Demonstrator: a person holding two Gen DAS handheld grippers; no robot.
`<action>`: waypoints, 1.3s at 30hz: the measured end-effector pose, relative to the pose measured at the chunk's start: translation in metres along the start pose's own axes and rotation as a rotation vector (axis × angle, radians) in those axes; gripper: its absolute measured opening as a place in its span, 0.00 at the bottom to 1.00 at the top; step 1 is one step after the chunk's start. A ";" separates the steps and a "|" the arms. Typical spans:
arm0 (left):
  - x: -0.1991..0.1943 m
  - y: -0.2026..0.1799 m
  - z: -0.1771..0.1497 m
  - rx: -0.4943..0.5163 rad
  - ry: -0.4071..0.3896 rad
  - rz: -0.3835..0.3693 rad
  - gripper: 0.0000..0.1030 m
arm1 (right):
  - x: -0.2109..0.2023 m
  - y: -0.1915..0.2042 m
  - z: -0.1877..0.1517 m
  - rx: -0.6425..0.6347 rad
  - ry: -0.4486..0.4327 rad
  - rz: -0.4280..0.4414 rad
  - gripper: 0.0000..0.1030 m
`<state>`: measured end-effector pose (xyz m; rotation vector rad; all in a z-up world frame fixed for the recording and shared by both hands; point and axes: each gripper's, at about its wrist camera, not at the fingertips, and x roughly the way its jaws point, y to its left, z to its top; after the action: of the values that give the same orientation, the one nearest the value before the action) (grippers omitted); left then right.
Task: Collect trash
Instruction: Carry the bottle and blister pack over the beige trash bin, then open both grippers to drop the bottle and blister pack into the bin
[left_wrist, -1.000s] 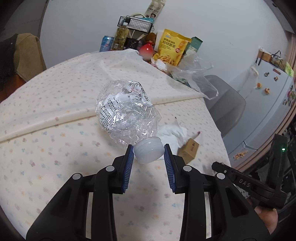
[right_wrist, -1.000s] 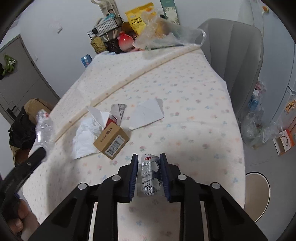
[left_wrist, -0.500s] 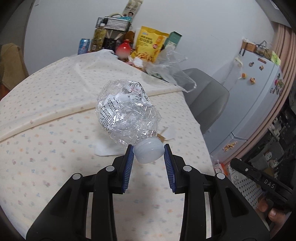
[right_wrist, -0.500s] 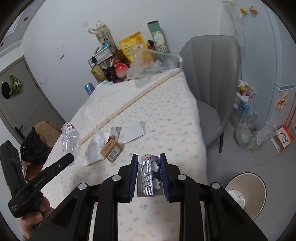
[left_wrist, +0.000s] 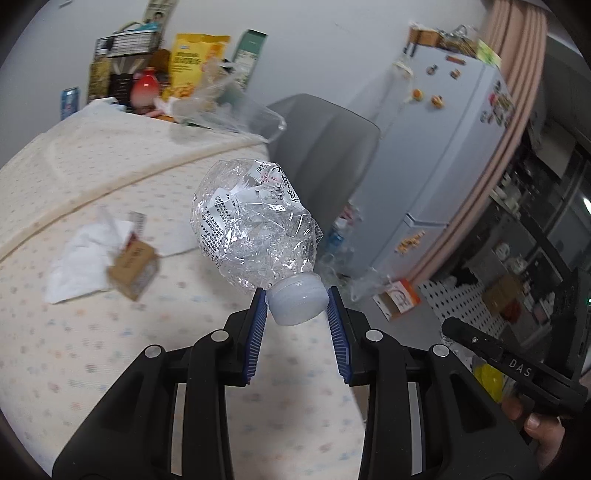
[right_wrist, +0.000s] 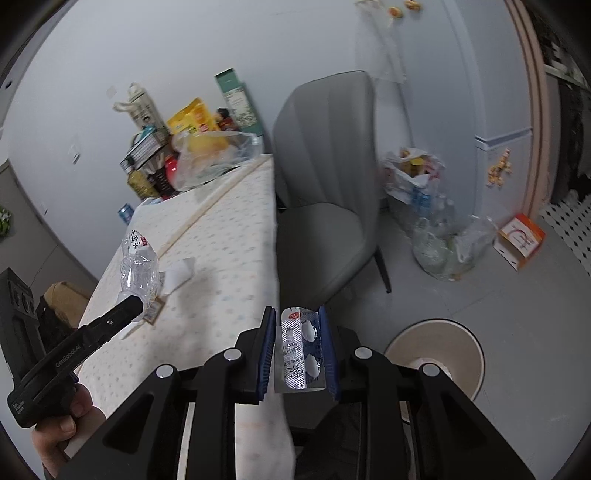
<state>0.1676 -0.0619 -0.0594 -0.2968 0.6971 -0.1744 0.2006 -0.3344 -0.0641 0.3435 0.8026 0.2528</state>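
Note:
My left gripper (left_wrist: 297, 304) is shut on the white cap of a crushed clear plastic bottle (left_wrist: 255, 225) and holds it up over the table; the bottle also shows in the right wrist view (right_wrist: 138, 264). My right gripper (right_wrist: 297, 339) is shut on a silver pill blister pack (right_wrist: 299, 350), held past the table's right edge above the floor. A round beige trash bin (right_wrist: 436, 354) stands on the floor just right of it. On the flowered tablecloth (left_wrist: 92, 332) lie a crumpled white tissue (left_wrist: 83, 253), a small brown carton (left_wrist: 135, 264) and a white paper (right_wrist: 179, 275).
A grey chair (right_wrist: 325, 199) stands at the table's right side. Snack bags, bottles and a wire basket (left_wrist: 125, 44) crowd the table's far end. Plastic bags of rubbish (right_wrist: 439, 240) and an orange-white box (right_wrist: 521, 240) lie on the floor by the fridge (left_wrist: 443, 155).
Both grippers have swung right, away from the table centre and towards the floor and the bin. Each keeps its hold; the tissue and carton now lie to the left in the left wrist view.

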 end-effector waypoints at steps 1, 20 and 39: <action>0.004 -0.008 -0.001 0.010 0.007 -0.007 0.32 | -0.002 -0.008 -0.001 0.012 0.001 -0.007 0.24; 0.086 -0.102 -0.020 0.154 0.175 -0.062 0.32 | 0.025 -0.133 -0.024 0.200 0.035 -0.127 0.62; 0.133 -0.179 -0.044 0.280 0.319 -0.160 0.33 | -0.051 -0.194 -0.037 0.304 -0.074 -0.168 0.72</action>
<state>0.2287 -0.2747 -0.1139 -0.0546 0.9525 -0.4746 0.1572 -0.5217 -0.1304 0.5647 0.7928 -0.0409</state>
